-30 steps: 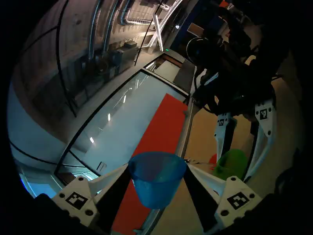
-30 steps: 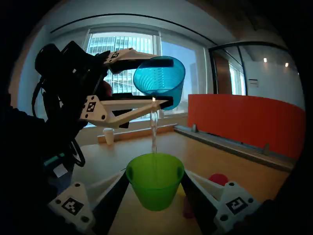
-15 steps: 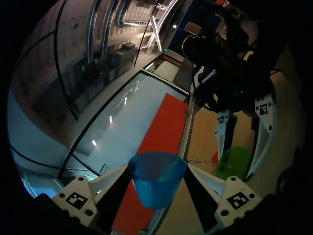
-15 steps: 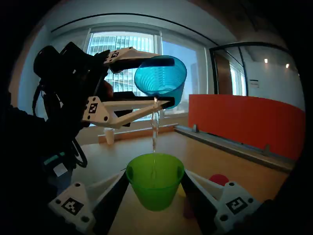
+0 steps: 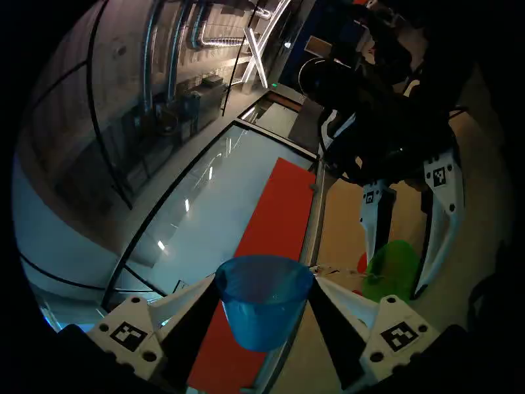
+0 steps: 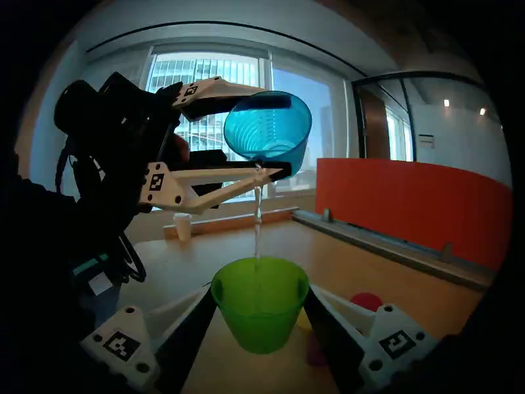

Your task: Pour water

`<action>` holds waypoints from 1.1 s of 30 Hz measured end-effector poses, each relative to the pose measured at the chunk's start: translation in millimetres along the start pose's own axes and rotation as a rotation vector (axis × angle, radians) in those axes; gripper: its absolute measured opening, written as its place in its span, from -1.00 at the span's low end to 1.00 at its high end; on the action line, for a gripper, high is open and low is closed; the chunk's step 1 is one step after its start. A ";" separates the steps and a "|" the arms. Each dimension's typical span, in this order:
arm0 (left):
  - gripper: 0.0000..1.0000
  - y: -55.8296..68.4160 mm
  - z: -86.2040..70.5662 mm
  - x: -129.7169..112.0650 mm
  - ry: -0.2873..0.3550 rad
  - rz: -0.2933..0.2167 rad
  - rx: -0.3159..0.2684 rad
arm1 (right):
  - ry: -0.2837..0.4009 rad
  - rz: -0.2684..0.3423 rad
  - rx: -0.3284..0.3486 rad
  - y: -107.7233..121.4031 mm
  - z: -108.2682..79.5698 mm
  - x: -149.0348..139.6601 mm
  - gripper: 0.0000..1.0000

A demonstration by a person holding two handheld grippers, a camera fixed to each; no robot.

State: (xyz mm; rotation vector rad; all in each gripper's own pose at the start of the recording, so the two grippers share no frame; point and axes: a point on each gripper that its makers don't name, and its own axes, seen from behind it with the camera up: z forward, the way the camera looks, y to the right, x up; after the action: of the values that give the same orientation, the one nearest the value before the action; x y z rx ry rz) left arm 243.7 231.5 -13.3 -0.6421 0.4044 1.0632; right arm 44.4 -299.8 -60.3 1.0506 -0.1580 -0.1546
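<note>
Above the bench (image 6: 367, 262), the left gripper (image 5: 264, 289) clamps the tilted blue cup (image 6: 268, 134), streaming water (image 6: 256, 217) into the green cup (image 5: 392, 269) (upright, clamped by the right gripper (image 6: 260, 295)). Risk: either hand drifting would send the thin stream past the rim.

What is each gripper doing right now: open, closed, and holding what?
Left gripper: closed on the blue cup, tilted, pouring water.
Right gripper: closed on the green cup, upright under the stream.
</note>
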 end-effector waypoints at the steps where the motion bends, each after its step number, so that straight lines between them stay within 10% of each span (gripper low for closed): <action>1: 0.76 -0.2 -0.1 0.3 0.000 0.004 0.000 | 0.000 0.001 0.001 -0.2 0.0 0.6 0.81; 33: 0.76 1.5 4.0 5.5 0.031 0.115 0.006 | 0.008 -0.003 -0.003 1.8 -3.5 3.5 0.81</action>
State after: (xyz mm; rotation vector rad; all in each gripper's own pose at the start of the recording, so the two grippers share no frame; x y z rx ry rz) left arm 244.7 238.4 -14.0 -0.6369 0.4757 1.1619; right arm 48.6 -296.6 -60.2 1.0489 -0.1484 -0.1533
